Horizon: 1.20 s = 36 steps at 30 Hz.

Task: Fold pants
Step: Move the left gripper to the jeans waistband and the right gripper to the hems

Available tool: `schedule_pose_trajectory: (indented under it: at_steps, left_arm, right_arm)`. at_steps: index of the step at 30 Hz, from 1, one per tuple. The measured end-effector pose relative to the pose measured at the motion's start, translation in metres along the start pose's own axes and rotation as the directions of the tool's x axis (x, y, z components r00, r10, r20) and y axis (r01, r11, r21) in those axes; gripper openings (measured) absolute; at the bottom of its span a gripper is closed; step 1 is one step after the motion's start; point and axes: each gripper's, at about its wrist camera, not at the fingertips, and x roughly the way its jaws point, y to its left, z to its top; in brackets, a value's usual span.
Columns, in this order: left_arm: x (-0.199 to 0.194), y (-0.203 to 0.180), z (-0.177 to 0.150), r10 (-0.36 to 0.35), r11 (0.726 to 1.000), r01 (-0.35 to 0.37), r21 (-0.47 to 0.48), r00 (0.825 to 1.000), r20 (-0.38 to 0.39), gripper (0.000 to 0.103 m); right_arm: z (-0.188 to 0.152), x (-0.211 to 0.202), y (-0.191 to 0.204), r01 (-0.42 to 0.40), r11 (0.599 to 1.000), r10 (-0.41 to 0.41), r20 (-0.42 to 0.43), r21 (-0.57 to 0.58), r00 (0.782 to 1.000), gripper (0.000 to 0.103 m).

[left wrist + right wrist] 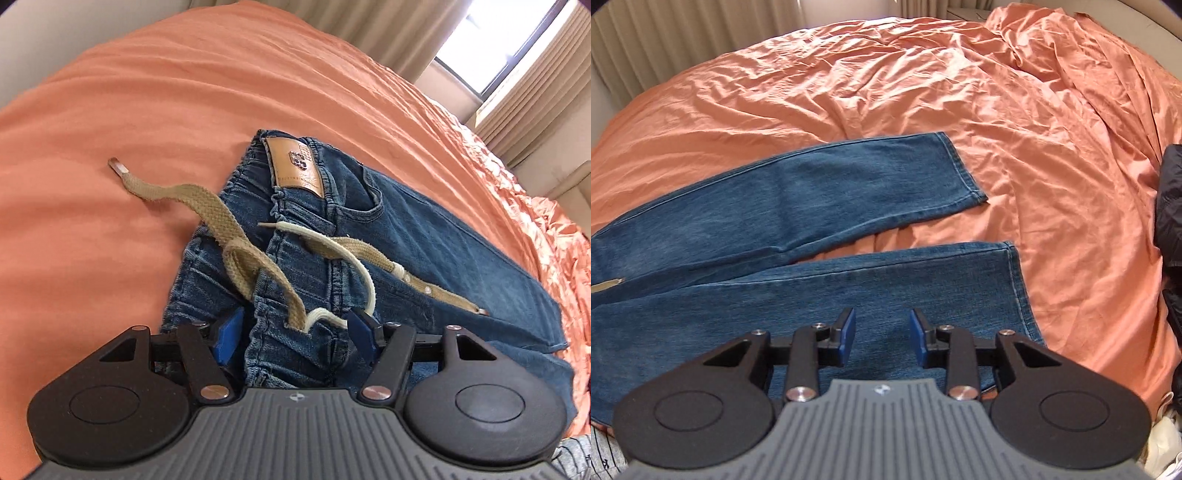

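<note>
Blue jeans lie flat on an orange bedsheet. In the left wrist view I see the waistband with a tan leather patch and a beige drawstring trailing onto the sheet. My left gripper is open, its blue pads on either side of the waistband's near edge. In the right wrist view the two legs spread apart, hems to the right. My right gripper is open just over the near leg, close to its hem.
The sheet is wrinkled toward the far right. A dark garment lies at the bed's right edge. Curtains and a window stand behind the bed.
</note>
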Motion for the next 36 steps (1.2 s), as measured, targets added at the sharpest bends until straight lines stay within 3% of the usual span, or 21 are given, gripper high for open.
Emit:
schedule_pose_trajectory:
  at_steps: [2, 4, 5, 8, 11, 15, 18, 22, 23, 24, 28, 32, 35, 36]
  left_arm:
    - [0.000, -0.001, -0.002, -0.024, 1.000, 0.024, -0.004, 1.000, 0.000, 0.028]
    - [-0.009, -0.010, -0.004, -0.011, 0.999, 0.010, 0.041, 0.999, 0.032, 0.012]
    - [-0.016, -0.017, -0.004, 0.011, 0.998, -0.014, 0.058, 0.998, 0.055, 0.010]
    - [-0.040, -0.042, -0.008, 0.104, 0.984, -0.120, 0.134, 0.987, 0.120, 0.009]
    - [-0.042, -0.050, -0.009, 0.210, 0.956, -0.225, 0.188, 0.973, 0.094, 0.009]
    - [-0.010, -0.027, -0.008, 0.258, 0.953, -0.255, 0.164, 0.966, 0.005, 0.010]
    - [0.004, -0.026, -0.010, 0.278, 0.947, -0.271, 0.174, 0.960, -0.021, 0.013]
    - [-0.011, -0.039, -0.007, 0.309, 0.928, -0.298, 0.222, 0.951, -0.017, 0.034]
    - [-0.017, -0.043, -0.006, 0.322, 0.919, -0.307, 0.245, 0.946, -0.022, 0.044]
    - [-0.025, -0.047, -0.007, 0.330, 0.910, -0.310, 0.276, 0.944, -0.026, 0.047]
    - [-0.055, -0.067, -0.017, 0.339, 0.862, -0.299, 0.410, 0.940, -0.028, 0.048]
    - [-0.073, -0.100, -0.039, 0.321, 0.766, -0.232, 0.600, 0.946, -0.045, 0.048]
    - [-0.074, -0.117, -0.057, 0.296, 0.705, -0.137, 0.696, 0.949, -0.113, 0.048]
    - [-0.070, -0.123, -0.063, 0.299, 0.672, -0.102, 0.733, 0.944, -0.143, 0.048]
  right_arm:
    - [0.002, 0.009, -0.006, 0.024, 1.000, -0.024, -0.007, 0.010, 1.000, 0.030]
    - [0.004, 0.019, -0.013, 0.040, 0.999, -0.040, -0.019, 0.020, 0.999, 0.030]
    - [0.004, 0.024, -0.015, 0.051, 0.999, -0.050, -0.031, 0.020, 0.998, 0.030]
    - [0.000, 0.036, -0.022, 0.092, 0.996, -0.091, -0.061, 0.006, 0.994, 0.030]
    - [-0.006, 0.045, -0.032, 0.125, 0.992, -0.124, -0.081, 0.008, 0.989, 0.030]
    - [-0.015, 0.057, -0.049, 0.133, 0.990, -0.128, -0.114, 0.039, 0.985, 0.030]
    - [-0.024, 0.057, -0.056, 0.118, 0.992, -0.112, -0.119, 0.041, 0.987, 0.030]
    - [-0.033, 0.045, -0.060, 0.056, 0.998, -0.056, -0.068, 0.007, 0.996, 0.032]
    - [-0.035, 0.042, -0.061, 0.030, 1.000, -0.029, -0.050, 0.007, 0.998, 0.040]
    - [-0.037, 0.038, -0.062, 0.007, 1.000, -0.006, -0.029, 0.008, 1.000, 0.044]
    - [-0.044, 0.026, -0.058, -0.036, 0.998, 0.038, 0.055, -0.051, 0.998, 0.046]
    - [-0.051, 0.022, -0.048, -0.031, 0.991, 0.038, 0.050, -0.133, 0.998, 0.052]
    - [-0.059, 0.018, -0.043, -0.033, 0.985, 0.041, 0.044, -0.171, 0.998, 0.052]
    - [-0.062, 0.016, -0.041, -0.029, 0.983, 0.038, 0.047, -0.184, 0.998, 0.052]
